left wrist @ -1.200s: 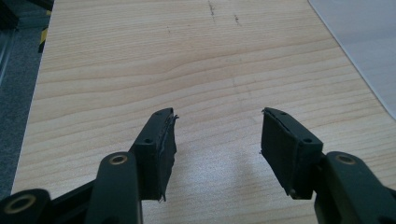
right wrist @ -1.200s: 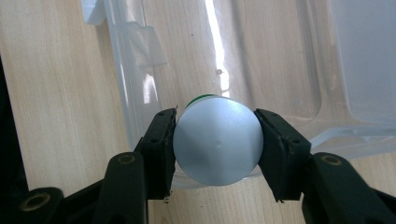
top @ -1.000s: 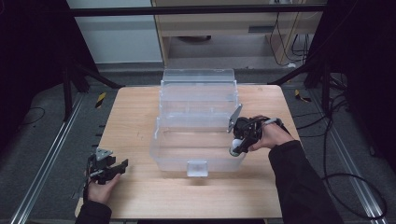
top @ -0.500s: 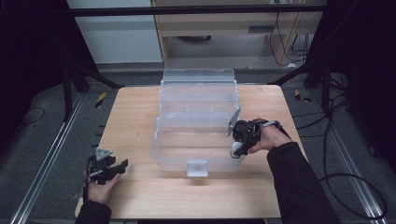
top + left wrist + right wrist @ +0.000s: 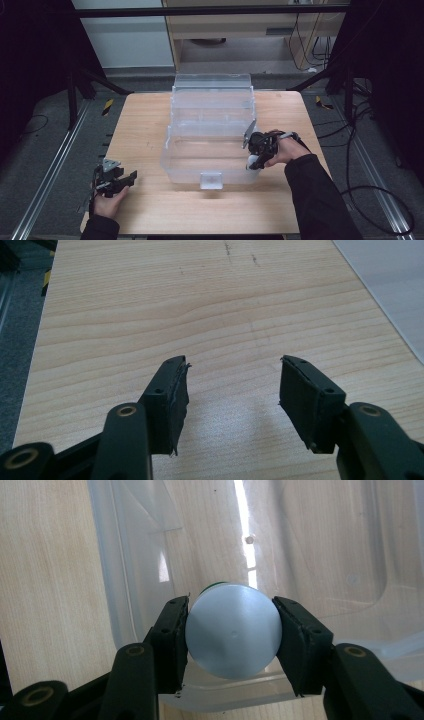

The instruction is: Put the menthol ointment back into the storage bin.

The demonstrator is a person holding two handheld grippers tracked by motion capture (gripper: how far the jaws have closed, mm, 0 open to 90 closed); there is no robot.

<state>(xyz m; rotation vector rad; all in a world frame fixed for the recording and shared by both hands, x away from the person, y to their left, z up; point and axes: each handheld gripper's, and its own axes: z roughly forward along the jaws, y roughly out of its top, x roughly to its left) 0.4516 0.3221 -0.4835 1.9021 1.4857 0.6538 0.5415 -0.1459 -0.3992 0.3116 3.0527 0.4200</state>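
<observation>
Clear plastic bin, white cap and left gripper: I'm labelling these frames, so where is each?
Clear plastic bin (image 5: 172, 160): high view, front left wall.
White cap (image 5: 234, 630): right gripper view, middle of its round top.
Left gripper (image 5: 232, 385): left gripper view, midway between its fingertips.

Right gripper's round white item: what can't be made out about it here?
- White-capped item: right gripper view shows its round end and a green sliver behind; the body is hidden by the cap.
- High view: right gripper at the clear bin's corner; the item is too small to identify.
</observation>
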